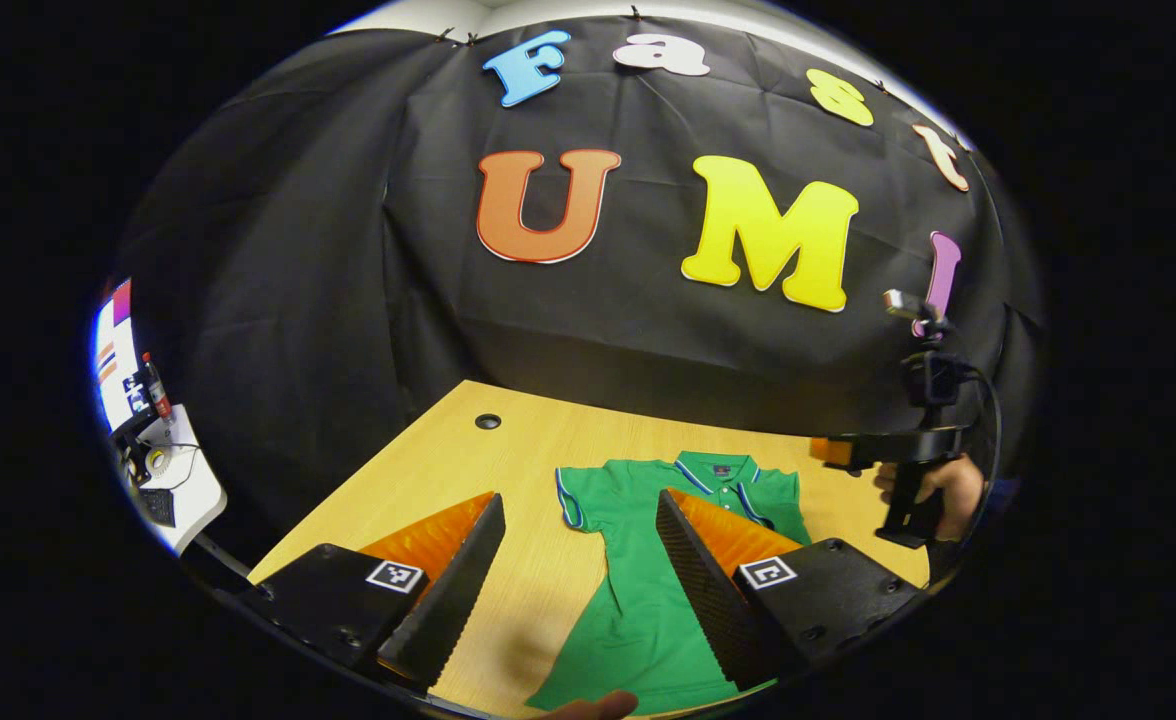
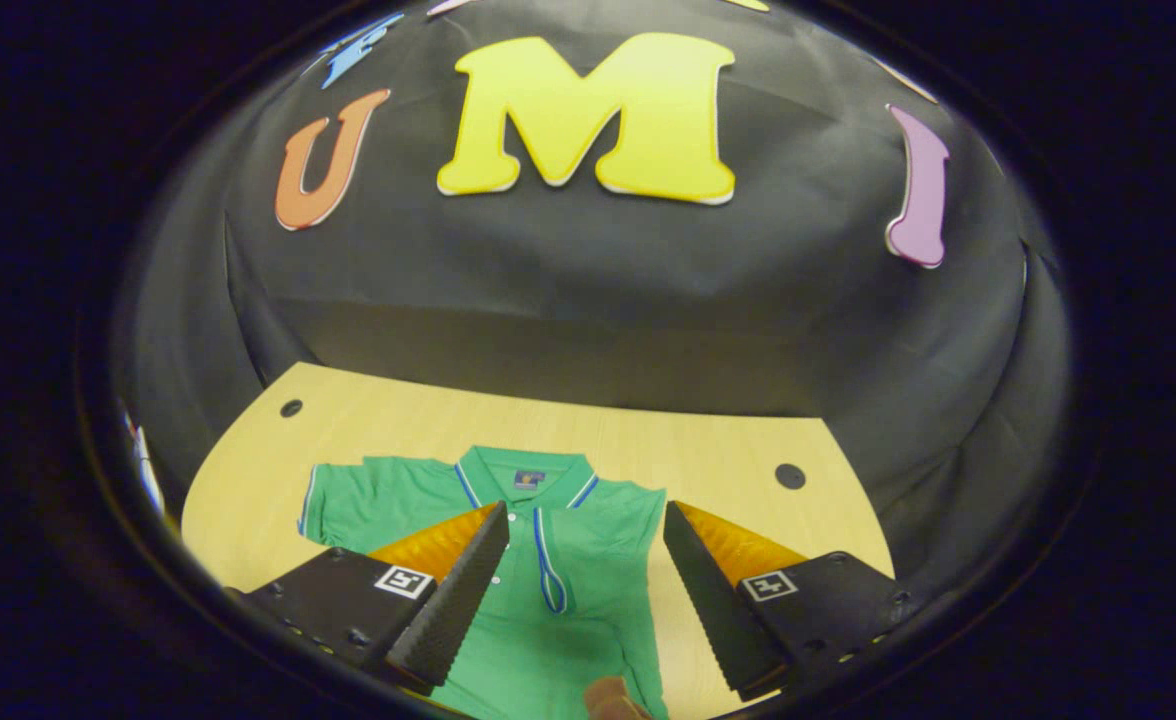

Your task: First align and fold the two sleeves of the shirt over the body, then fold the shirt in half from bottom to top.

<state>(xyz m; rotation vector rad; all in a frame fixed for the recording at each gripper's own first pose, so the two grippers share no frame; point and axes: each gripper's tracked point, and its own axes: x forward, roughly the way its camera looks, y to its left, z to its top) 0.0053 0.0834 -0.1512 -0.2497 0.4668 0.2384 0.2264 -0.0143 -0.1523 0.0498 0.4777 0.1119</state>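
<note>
A green polo shirt (image 1: 638, 600) lies flat on the wooden table (image 1: 528, 440), collar toward the cloth wall. In the right gripper view the shirt (image 2: 588, 620) has its left sleeve (image 2: 333, 500) spread out. A striped cuff (image 2: 546, 575) rests on the chest, so the other sleeve looks folded in. My left gripper (image 1: 579, 496) hovers open over the spread sleeve (image 1: 580, 497). My right gripper (image 2: 586, 506) is open above the collar and chest. In the left gripper view that right gripper (image 1: 838, 452) is held by a hand (image 1: 948, 485) at the shirt's far right.
The black cloth wall (image 1: 648, 340) closes off the back of the table. Round cable holes (image 2: 291, 407) (image 2: 790, 476) sit near the table's far corners. A white side desk (image 1: 163, 480) with small items stands off to the left.
</note>
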